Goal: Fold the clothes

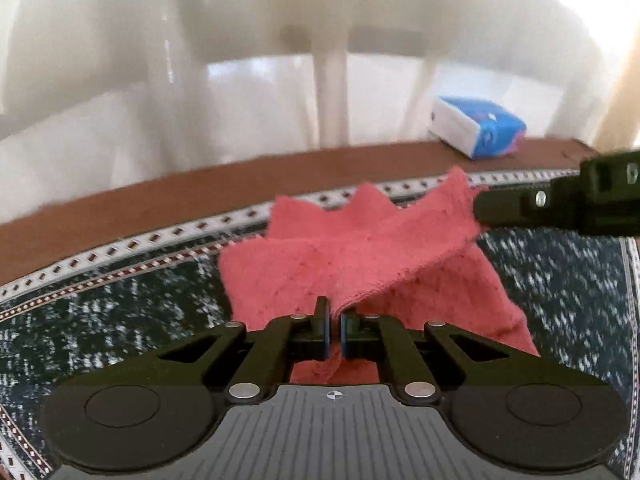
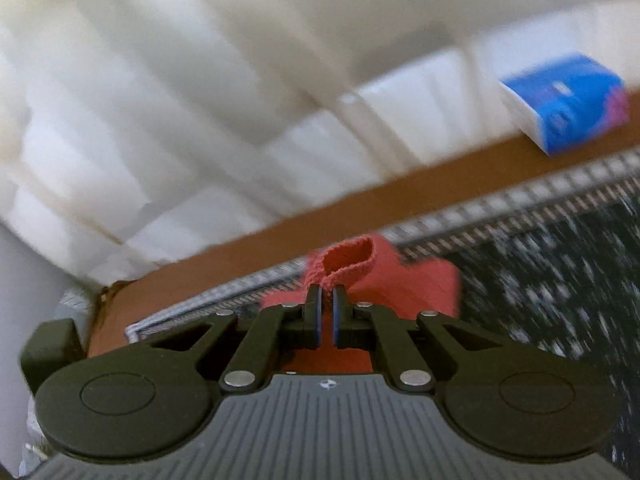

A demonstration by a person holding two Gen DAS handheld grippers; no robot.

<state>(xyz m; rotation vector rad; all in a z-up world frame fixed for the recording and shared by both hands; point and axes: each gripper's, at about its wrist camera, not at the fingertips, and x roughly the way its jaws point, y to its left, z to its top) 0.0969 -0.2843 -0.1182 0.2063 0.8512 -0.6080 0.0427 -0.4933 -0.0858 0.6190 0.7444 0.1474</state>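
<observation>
Left wrist view: left gripper (image 1: 335, 320) has its jaws pinched tight on the near edge of one pink cloth (image 1: 352, 252), fabric running up out of the pads. Right gripper (image 1: 480, 210) enters from the right and clamps the far corner of the same cloth, jaws closed on it. Two corners held, probably so the edge can be lifted taut and carried over for a fold; the cloth peaks between the grips while its lower layer rests on the dark patterned mat (image 1: 120, 312).

Right wrist view: right gripper (image 2: 327, 304) squeezes a ribbed hem that loops up past the fingertips, the rest of the pink cloth (image 2: 424, 284) trailing onto the mat (image 2: 560, 264). Heavy blur here, so whether the loop is a hem or a cuff is hard to say.

Cloth sits near the mat's far bordered edge, on a brown table (image 1: 140, 200).

Counts: one cloth, two grippers, one mat, one blue-and-white tissue pack (image 1: 476, 126) on the far table edge, well apart from the cloth. White chair legs (image 1: 332, 96) behind, number unclear.
</observation>
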